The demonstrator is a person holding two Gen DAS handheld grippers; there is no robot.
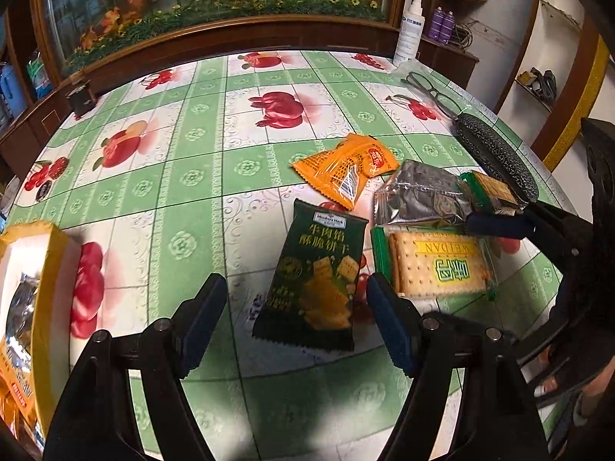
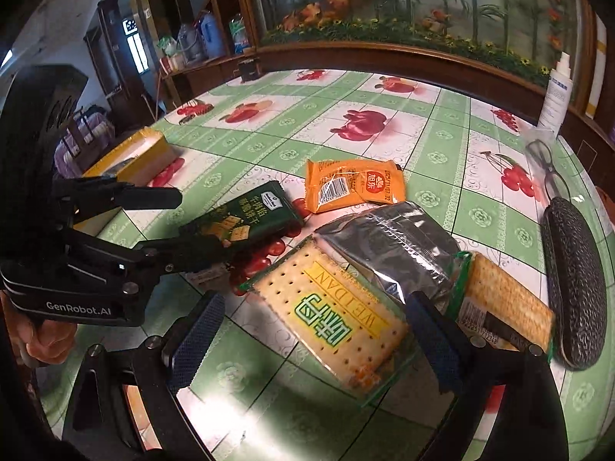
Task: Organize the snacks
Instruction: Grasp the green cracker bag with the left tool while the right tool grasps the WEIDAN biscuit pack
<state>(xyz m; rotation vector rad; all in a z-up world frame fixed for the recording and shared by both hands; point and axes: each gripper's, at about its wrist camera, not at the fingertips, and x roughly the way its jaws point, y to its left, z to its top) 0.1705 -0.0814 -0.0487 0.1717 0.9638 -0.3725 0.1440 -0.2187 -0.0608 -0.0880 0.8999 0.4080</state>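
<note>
On the table point(image 1: 200, 176), covered with a green-and-white oilcloth printed with red fruit, five snack packs in a loose cluster. Dark green cracker pack point(image 1: 317, 280) flat between and just beyond the spread fingers of the left tool point(image 1: 296, 319); jaws wide apart, nothing gripped. Just right of it, a clear-wrapped soda cracker pack point(image 1: 438, 265) with green lettering, framed between the fingers of the right tool point(image 2: 315, 342) in the right wrist view; those jaws likewise released, pads clear of the wrapper. Silver foil pack point(image 1: 419, 196) behind the soda crackers, overlapping their far edge. Orange pack point(image 1: 346, 169) farther back, close to the foil pack. A second cracker sleeve point(image 2: 507, 299) with green ends lying against the foil pack's right side, beside a black textured glasses case point(image 2: 572, 284). Beyond the case, a pair of glasses point(image 2: 546, 169) on a clear plastic bag, then a white spray bottle point(image 2: 555, 92) near the table's far edge. At the left edge, well apart from the cluster, an open yellow-rimmed box point(image 1: 57, 269) holding foil and orange packs already. Part of a hand point(image 2: 42, 340) visible gripping the left tool's handle in the right wrist view.
</note>
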